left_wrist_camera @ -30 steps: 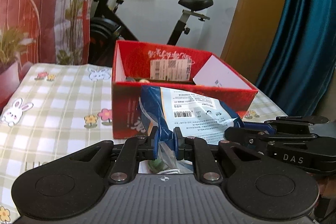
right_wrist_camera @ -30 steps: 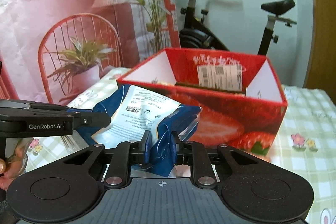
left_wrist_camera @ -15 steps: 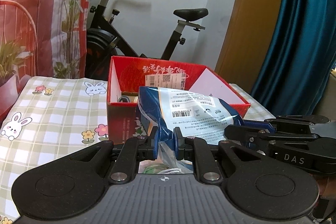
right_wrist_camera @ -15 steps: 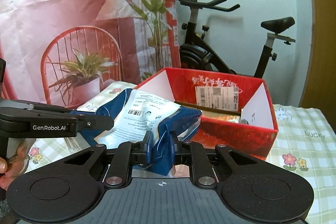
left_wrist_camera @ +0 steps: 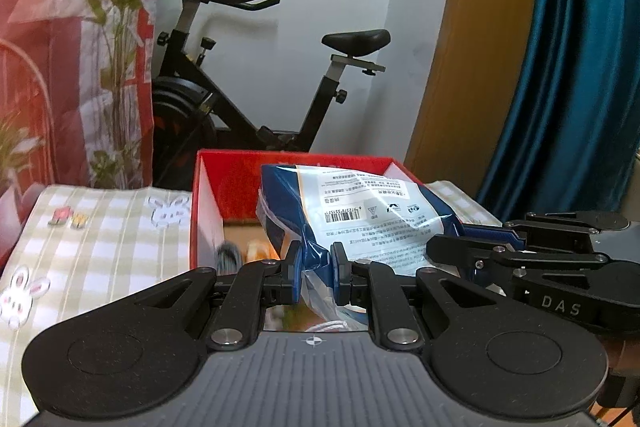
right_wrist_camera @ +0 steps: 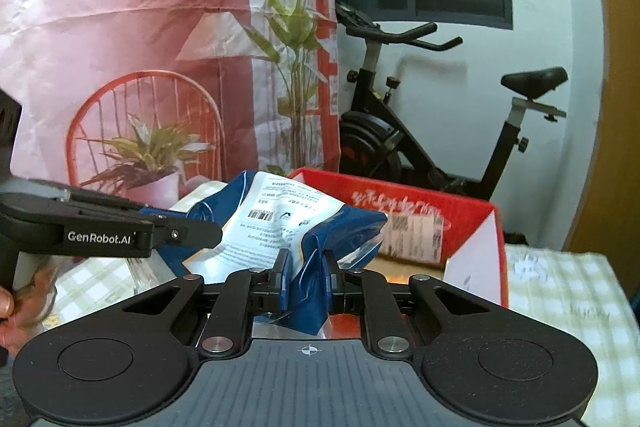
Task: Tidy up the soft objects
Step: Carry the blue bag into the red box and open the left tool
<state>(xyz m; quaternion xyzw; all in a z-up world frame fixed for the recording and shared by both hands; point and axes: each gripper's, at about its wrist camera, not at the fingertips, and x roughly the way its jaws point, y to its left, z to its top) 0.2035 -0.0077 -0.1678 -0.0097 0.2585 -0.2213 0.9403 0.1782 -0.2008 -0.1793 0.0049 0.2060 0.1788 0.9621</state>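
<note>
A soft blue and white plastic bag [left_wrist_camera: 360, 211] with a barcode label hangs between both grippers, above the near edge of an open red cardboard box [left_wrist_camera: 208, 203]. My left gripper [left_wrist_camera: 316, 267] is shut on the bag's left end. My right gripper [right_wrist_camera: 306, 269] is shut on the bag's [right_wrist_camera: 280, 215] other end. The red box [right_wrist_camera: 472, 223] shows behind the bag in the right wrist view. Small items lie on the box floor, blurred. Each gripper also shows side-on in the other's view.
The box stands on a table with a checked cloth with bunny and flower prints [left_wrist_camera: 100, 247]. An exercise bike [left_wrist_camera: 248, 107] stands behind the table. A pink backdrop with a printed chair and plant [right_wrist_camera: 140, 131] hangs at left; a teal curtain [left_wrist_camera: 580, 67] hangs at right.
Both grippers have risen and moved forward with the bag. The bag now hangs over the box opening, and the box sits lower in both views.
</note>
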